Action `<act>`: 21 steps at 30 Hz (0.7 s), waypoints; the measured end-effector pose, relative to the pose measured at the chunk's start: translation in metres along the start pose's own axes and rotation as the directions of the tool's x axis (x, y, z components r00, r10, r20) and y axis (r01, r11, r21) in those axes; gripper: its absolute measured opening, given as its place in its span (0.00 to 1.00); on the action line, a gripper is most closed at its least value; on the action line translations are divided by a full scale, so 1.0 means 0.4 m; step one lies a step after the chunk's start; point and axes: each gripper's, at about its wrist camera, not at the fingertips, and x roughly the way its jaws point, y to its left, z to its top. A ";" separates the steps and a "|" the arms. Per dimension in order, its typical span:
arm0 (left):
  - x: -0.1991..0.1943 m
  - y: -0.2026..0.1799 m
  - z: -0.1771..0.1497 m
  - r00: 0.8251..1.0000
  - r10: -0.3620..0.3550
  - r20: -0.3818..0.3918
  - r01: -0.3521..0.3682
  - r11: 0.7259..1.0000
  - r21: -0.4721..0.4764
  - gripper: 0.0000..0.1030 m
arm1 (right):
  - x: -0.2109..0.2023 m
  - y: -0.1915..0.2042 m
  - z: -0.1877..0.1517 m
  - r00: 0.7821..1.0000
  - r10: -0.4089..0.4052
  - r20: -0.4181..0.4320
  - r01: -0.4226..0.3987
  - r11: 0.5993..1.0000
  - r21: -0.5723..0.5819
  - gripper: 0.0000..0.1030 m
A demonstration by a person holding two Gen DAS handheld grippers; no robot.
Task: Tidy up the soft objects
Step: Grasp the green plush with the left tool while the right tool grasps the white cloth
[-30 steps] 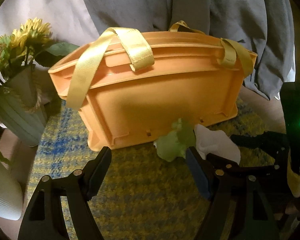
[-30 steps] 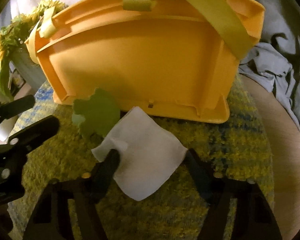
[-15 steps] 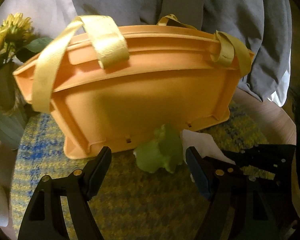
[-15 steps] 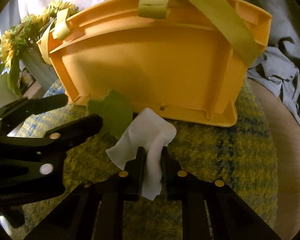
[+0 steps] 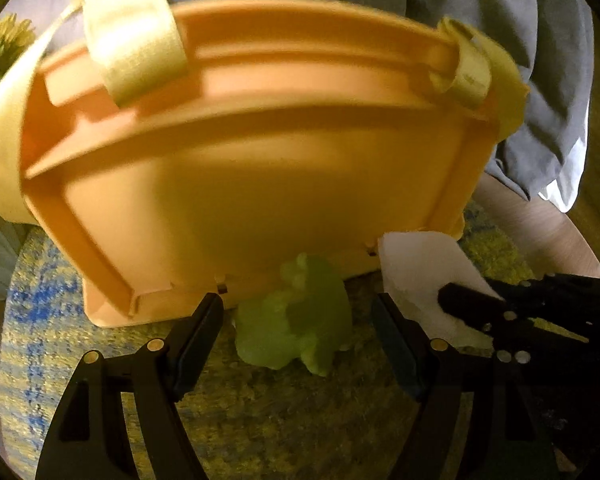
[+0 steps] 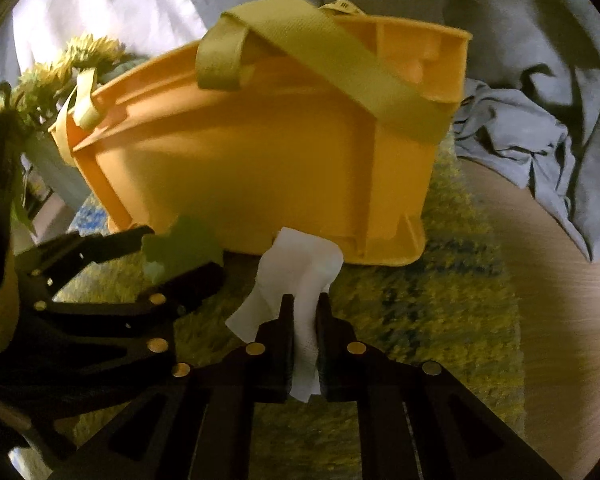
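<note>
Orange basket (image 5: 260,168), yellow straps, stood on a yellow-blue woven mat (image 5: 300,420) on the desk. White cloth (image 6: 300,280): pinched and bunched between the clenched jaws of the right hand-held gripper (image 6: 303,312), just near of the basket's lower right corner. Green soft piece (image 5: 296,316): lying on the mat against the basket's near wall, bracketed by the left hand-held gripper (image 5: 298,316), whose jaws are closing and are not yet pressing on it. Recommended: green piece is squeezed at its bulk before lifting; white cloth is raised clear of the rim before release.
</note>
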 end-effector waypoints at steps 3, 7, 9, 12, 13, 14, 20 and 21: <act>0.006 -0.013 0.001 1.000 0.027 0.011 -0.027 1.000 0.004 0.60 | 0.000 -0.001 0.002 1.000 -0.002 0.000 0.002 1.000 -0.001 0.10; 0.008 -0.011 0.001 1.000 0.019 0.011 -0.019 1.000 -0.006 0.58 | 0.004 0.007 0.000 1.000 -0.003 -0.004 0.003 1.000 0.004 0.10; 0.000 -0.002 -0.005 1.000 0.019 0.014 -0.019 1.000 -0.004 0.57 | 0.004 0.013 0.000 1.000 0.000 -0.005 0.000 1.000 0.003 0.10; -0.024 0.012 -0.015 1.000 0.018 0.019 -0.018 1.000 0.000 0.57 | -0.002 0.020 0.003 1.000 0.004 0.000 -0.004 1.000 -0.002 0.10; -0.031 0.013 -0.018 1.000 0.019 0.021 -0.019 1.000 0.001 0.57 | -0.005 0.022 0.004 1.000 0.005 0.002 -0.005 1.000 -0.004 0.10; -0.037 0.012 -0.019 1.000 0.019 0.024 -0.020 1.000 0.003 0.57 | -0.010 0.024 0.005 1.000 0.005 0.005 -0.005 1.000 -0.005 0.10; -0.089 0.017 -0.041 0.999 0.026 0.043 -0.026 1.000 -0.014 0.52 | -0.033 0.032 0.008 1.000 0.008 0.019 -0.008 1.000 -0.011 0.10; -0.096 0.018 -0.046 0.999 0.028 0.046 -0.027 1.000 -0.013 0.51 | -0.038 0.034 0.008 1.000 0.010 0.021 -0.010 1.000 -0.012 0.10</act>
